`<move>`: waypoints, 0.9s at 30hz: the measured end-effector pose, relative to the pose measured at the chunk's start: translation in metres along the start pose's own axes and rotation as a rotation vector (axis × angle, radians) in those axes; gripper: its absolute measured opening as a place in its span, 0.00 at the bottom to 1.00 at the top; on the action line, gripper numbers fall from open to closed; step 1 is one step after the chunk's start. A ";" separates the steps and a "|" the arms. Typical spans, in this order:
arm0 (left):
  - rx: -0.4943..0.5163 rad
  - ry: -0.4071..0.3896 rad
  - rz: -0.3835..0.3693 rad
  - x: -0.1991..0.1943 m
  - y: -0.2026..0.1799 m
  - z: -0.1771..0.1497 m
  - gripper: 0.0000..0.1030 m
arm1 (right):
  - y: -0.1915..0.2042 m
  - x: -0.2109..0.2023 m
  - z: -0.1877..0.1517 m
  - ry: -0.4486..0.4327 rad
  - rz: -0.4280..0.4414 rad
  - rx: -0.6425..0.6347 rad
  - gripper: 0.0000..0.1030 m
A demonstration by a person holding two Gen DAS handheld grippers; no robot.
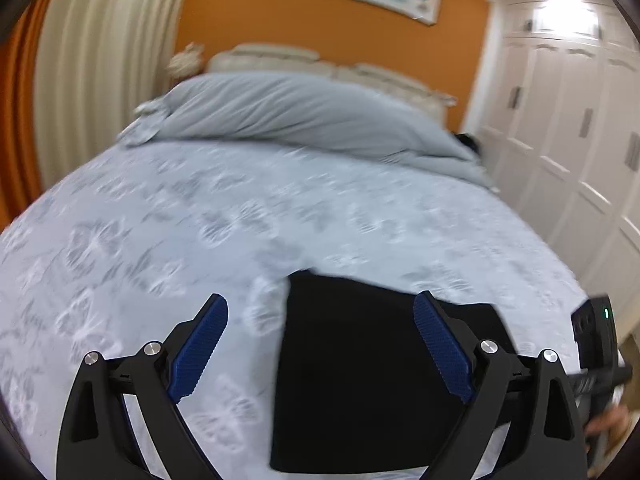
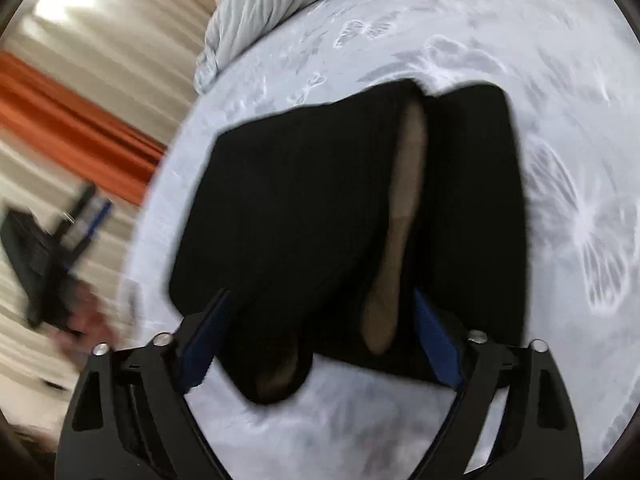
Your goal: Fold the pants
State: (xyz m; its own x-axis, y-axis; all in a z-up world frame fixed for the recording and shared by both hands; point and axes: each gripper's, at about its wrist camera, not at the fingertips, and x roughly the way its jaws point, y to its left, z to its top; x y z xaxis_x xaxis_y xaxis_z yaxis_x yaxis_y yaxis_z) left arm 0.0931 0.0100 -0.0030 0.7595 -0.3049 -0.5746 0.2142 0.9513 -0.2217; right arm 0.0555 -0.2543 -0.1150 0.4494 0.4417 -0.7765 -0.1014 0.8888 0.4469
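Observation:
The black pants point(image 1: 360, 368) lie folded into a compact block on the bed. In the right wrist view the pants point(image 2: 304, 208) fill the middle, with a tan inner lining strip point(image 2: 400, 216) showing along a fold. My left gripper point(image 1: 320, 312) is open and empty, hovering above the bed with the pants' left edge between its blue pads. My right gripper point(image 2: 320, 304) is open and empty just above the near edge of the pants. The other gripper shows at the right edge of the left wrist view point(image 1: 596, 340) and at the left of the right wrist view point(image 2: 48, 248).
The bed has a pale sheet with a butterfly print point(image 1: 200, 220). A grey duvet point(image 1: 288, 116) is bunched at the headboard end. White wardrobe doors point(image 1: 580, 140) stand to the right, curtains point(image 1: 100, 60) to the left. Both views are motion-blurred.

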 end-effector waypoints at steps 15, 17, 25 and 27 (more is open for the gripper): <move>-0.078 0.253 -0.055 0.053 0.004 -0.033 0.89 | -0.050 -0.058 -0.009 -0.094 -0.267 0.043 0.60; -0.076 0.282 -0.063 0.062 -0.003 -0.042 0.89 | -0.051 -0.075 -0.014 -0.175 -0.239 0.059 0.90; -0.303 0.457 -0.137 0.106 0.010 -0.080 0.90 | -0.076 -0.033 -0.015 -0.002 -0.050 0.258 0.91; -0.289 0.435 -0.164 0.107 0.006 -0.078 0.87 | -0.075 -0.023 -0.021 -0.008 -0.034 0.268 0.70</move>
State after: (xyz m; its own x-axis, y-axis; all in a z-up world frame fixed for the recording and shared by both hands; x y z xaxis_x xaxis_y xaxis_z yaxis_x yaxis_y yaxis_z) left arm 0.1276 -0.0202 -0.1270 0.3932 -0.4973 -0.7734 0.0842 0.8571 -0.5082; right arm 0.0341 -0.3286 -0.1405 0.4554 0.4104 -0.7901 0.1523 0.8384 0.5233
